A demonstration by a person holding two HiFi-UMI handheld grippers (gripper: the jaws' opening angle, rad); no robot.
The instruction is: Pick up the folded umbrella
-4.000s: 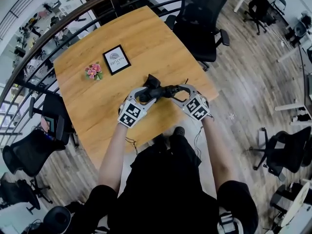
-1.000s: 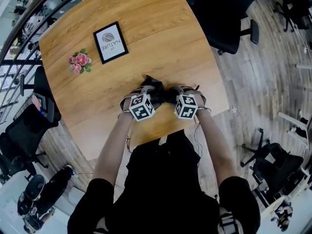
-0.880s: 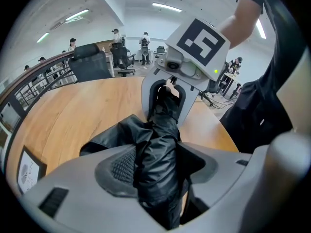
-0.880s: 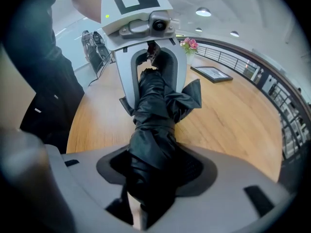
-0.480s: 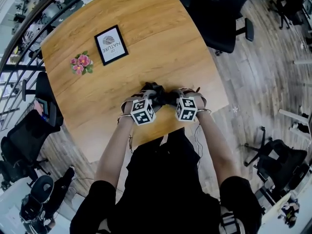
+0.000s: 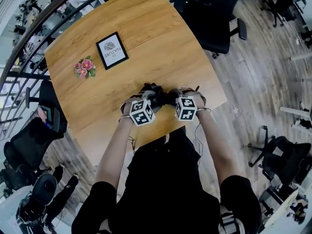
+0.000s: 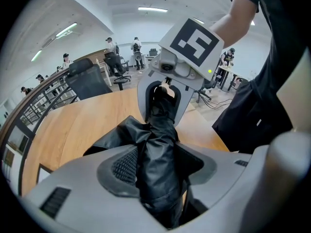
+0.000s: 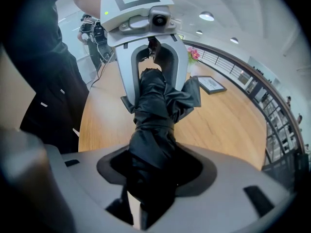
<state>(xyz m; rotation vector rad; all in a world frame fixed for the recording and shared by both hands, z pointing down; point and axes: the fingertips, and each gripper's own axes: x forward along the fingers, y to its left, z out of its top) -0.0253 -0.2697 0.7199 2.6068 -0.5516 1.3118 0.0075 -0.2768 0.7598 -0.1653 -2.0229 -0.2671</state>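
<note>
The left gripper (image 7: 156,165) is clamped on one end of the folded black umbrella (image 6: 159,95), its jaws having just been closing on the fabric. The right gripper (image 8: 154,165) grips the other end, and its jaws have likewise just been closing. The umbrella spans crosswise between them over the near edge of the wooden table (image 6: 161,38). From the umbrella, pink flowers (image 6: 86,67) lie at 10 o'clock and a framed print (image 6: 112,50) at 11. A black office chair (image 6: 214,18) stands beyond the table at 1 o'clock.
</note>
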